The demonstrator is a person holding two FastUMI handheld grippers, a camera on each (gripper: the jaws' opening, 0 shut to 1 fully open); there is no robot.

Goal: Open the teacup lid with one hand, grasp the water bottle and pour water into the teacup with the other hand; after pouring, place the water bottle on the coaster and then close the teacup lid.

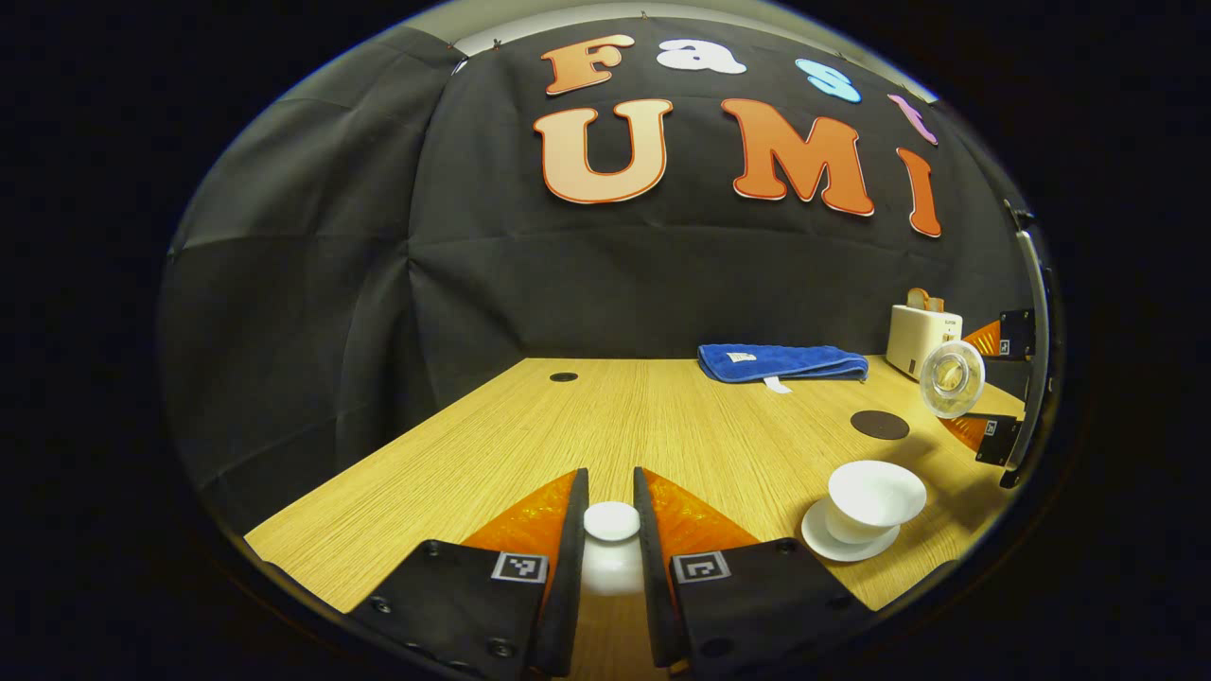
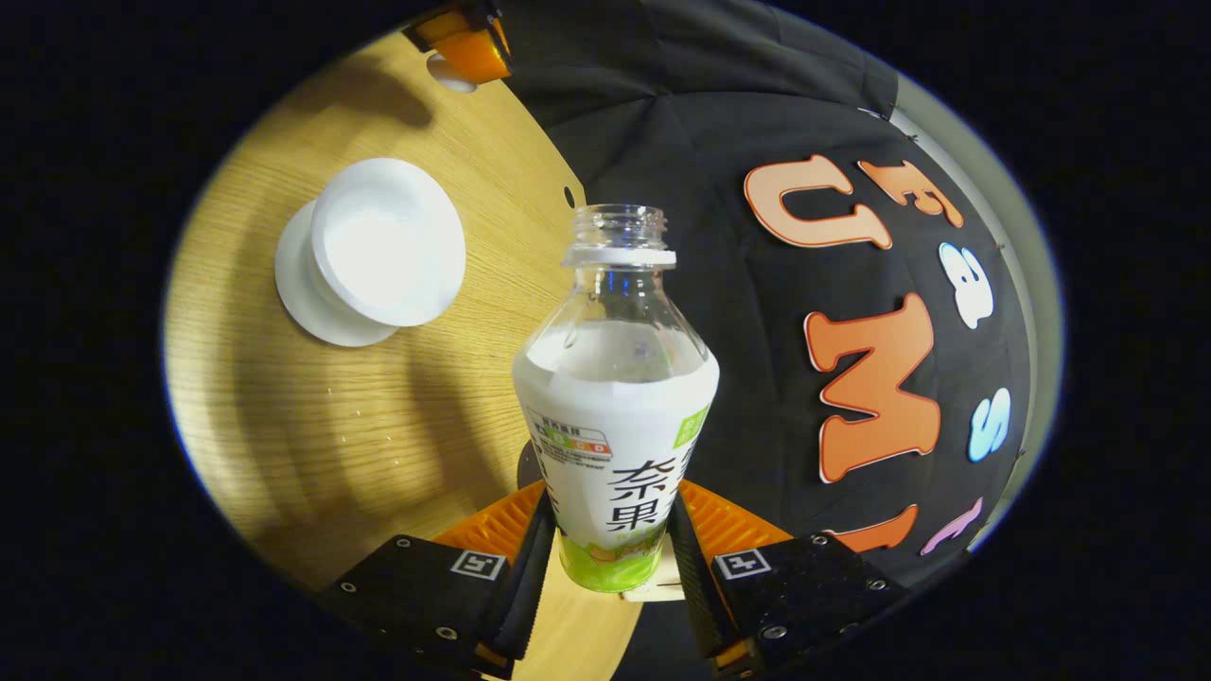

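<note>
Right gripper view – water bottle (image 2: 615,416) between right claw (image 2: 610,558) fingers, teacup (image 2: 383,246) beyond

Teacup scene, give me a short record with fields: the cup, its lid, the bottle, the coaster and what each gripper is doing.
teacup: uncovered, on its saucer, on the table
lid: held between the left gripper jaws, away from the cup
water bottle: uncapped, tilted, clamped by the right gripper
coaster: dark, round, bare, beyond the cup
towel: blue, folded, at the table's far edge
</note>
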